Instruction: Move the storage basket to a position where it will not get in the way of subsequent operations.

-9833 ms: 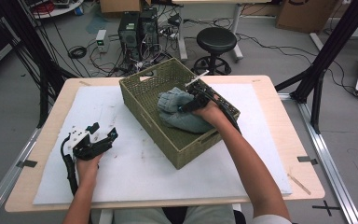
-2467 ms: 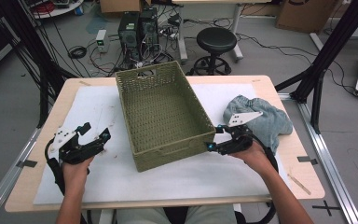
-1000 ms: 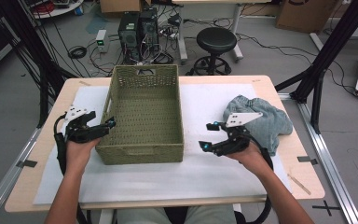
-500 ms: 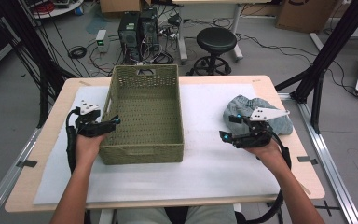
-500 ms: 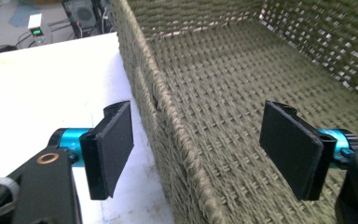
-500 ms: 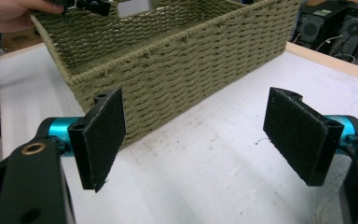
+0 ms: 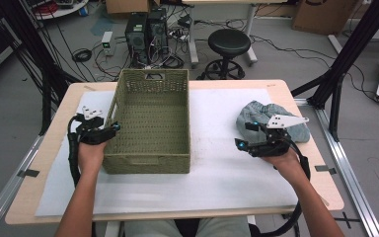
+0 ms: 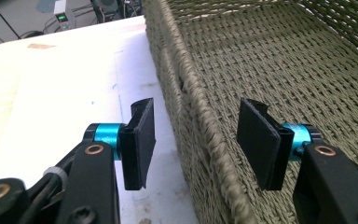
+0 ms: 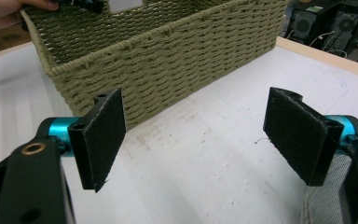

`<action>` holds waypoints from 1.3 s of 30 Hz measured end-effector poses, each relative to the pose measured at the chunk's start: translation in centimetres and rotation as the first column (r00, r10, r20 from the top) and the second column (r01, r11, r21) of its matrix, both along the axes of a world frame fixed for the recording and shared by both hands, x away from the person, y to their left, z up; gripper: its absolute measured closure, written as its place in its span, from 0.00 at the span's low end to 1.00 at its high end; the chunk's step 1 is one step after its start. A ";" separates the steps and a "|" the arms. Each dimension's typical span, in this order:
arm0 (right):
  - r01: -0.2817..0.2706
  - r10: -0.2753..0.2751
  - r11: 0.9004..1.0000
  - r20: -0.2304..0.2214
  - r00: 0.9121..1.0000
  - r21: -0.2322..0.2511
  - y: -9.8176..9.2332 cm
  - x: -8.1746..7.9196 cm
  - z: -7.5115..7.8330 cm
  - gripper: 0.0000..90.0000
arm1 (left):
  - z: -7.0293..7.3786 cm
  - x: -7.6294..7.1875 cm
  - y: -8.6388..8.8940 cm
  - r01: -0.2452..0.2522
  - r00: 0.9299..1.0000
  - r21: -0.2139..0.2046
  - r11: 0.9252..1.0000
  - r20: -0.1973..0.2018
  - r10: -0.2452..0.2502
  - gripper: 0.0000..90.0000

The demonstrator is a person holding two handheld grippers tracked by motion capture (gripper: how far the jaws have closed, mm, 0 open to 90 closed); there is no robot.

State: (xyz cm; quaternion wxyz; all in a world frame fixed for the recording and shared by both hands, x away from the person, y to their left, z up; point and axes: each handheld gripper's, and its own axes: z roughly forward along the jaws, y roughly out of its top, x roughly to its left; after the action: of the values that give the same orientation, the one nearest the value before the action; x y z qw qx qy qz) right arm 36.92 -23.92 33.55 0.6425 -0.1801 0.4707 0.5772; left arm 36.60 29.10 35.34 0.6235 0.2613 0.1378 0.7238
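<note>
Woven olive-green basket (image 7: 148,123) is sitting lengthwise on the white-covered worktop (image 7: 227,173), its long axis running away from the person. From the high view, the left gripper (image 7: 109,129) is straddling the basket's left wall near the front corner, while the right gripper (image 7: 243,135) is hovering well right of the basket, just in front of a grey-blue cloth (image 7: 271,118). In the left gripper view, the fingers (image 8: 140,140) are standing one on each side of the rim and have just been closing, not yet pressing it. In the right gripper view, the fingers (image 9: 103,135) are gaping wide, empty, pointing toward the basket's side. Beyond the worktop, a stool (image 7: 229,44) and computer towers (image 7: 145,32) are standing amid cables.
</note>
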 end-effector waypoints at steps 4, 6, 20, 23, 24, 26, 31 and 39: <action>-0.005 0.005 1.000 -0.004 1.000 0.010 -0.3 0.0 -0.1 0.24 | -0.1 0.1 1.2 0.013 1.000 -0.018 1.000 -0.017 -0.013 0.59; -0.005 0.005 1.000 -0.006 1.000 0.009 -0.3 0.1 -0.1 0.24 | -0.2 0.1 1.5 0.009 1.000 -0.022 1.000 -0.016 -0.009 0.64; 0.005 -0.005 1.000 -0.015 1.000 0.007 0.0 0.4 0.2 0.24 | -1.5 0.1 4.7 -0.024 1.000 -0.059 0.998 0.007 0.025 0.70; 0.005 -0.004 1.000 -0.019 1.000 0.009 0.0 0.4 0.2 0.24 | -1.8 0.1 5.3 -0.012 1.000 -0.064 0.998 0.010 0.013 0.70; 0.004 -0.004 1.000 -0.019 1.000 0.009 0.0 0.4 0.2 0.24 | -1.8 0.1 5.5 -0.014 1.000 -0.064 0.998 0.010 0.015 0.70; 0.004 -0.004 1.000 -0.019 1.000 0.009 0.0 0.4 0.2 0.23 | -2.0 0.1 5.9 -0.009 1.000 -0.069 0.998 0.010 0.010 0.70; 0.002 -0.002 1.000 -0.026 1.000 0.011 0.0 0.4 0.3 0.24 | -2.5 0.0 6.9 -0.005 1.000 -0.090 0.996 0.012 0.006 0.70; 0.010 -0.010 1.000 -0.028 1.000 0.007 0.2 0.6 0.5 0.24 | -3.4 0.0 8.9 0.004 1.000 -0.136 0.991 0.011 -0.003 0.70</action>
State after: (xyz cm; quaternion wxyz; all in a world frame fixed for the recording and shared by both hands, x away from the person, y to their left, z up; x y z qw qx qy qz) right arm 37.49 -23.69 34.09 0.6394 -0.1676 0.4784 0.5781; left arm 36.55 38.04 31.95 0.6420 0.2144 0.1831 0.7130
